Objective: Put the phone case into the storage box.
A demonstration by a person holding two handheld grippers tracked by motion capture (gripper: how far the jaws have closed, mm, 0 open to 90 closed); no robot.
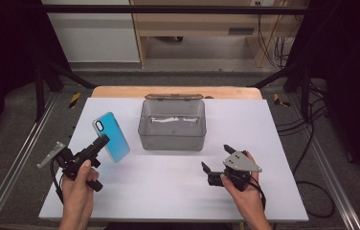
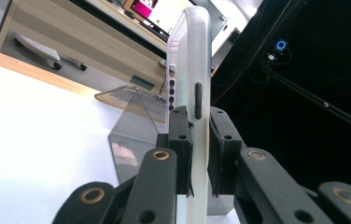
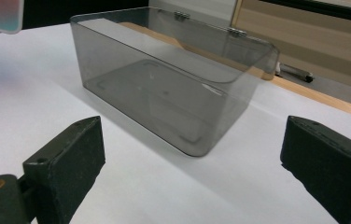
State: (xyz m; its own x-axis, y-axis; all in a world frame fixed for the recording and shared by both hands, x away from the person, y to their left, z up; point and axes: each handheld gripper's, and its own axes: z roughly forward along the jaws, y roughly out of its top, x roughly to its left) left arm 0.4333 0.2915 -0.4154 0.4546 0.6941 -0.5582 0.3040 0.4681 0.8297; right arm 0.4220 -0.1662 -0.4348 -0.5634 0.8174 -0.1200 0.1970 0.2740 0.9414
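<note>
A phone in a light blue case (image 1: pixel 111 136) is held above the white table, left of the box, with my left gripper (image 1: pixel 102 142) shut on its lower edge. In the left gripper view both pads press the phone's (image 2: pixel 190 84) white side, which rises upright between them. A clear grey plastic box (image 1: pixel 172 124) with its lid folded open behind stands at the table's middle back. My right gripper (image 1: pixel 216 158) stands open near the front right, with nothing between its fingers. In the right gripper view the box (image 3: pixel 164 88) lies straight ahead, empty.
The white table top (image 1: pixel 178 191) ends at a wooden strip along the back edge. Black frame posts and cables stand at both sides. Wooden furniture and a white cabinet stand beyond the table. A corner of the phone (image 3: pixel 0 14) shows at the upper left of the right gripper view.
</note>
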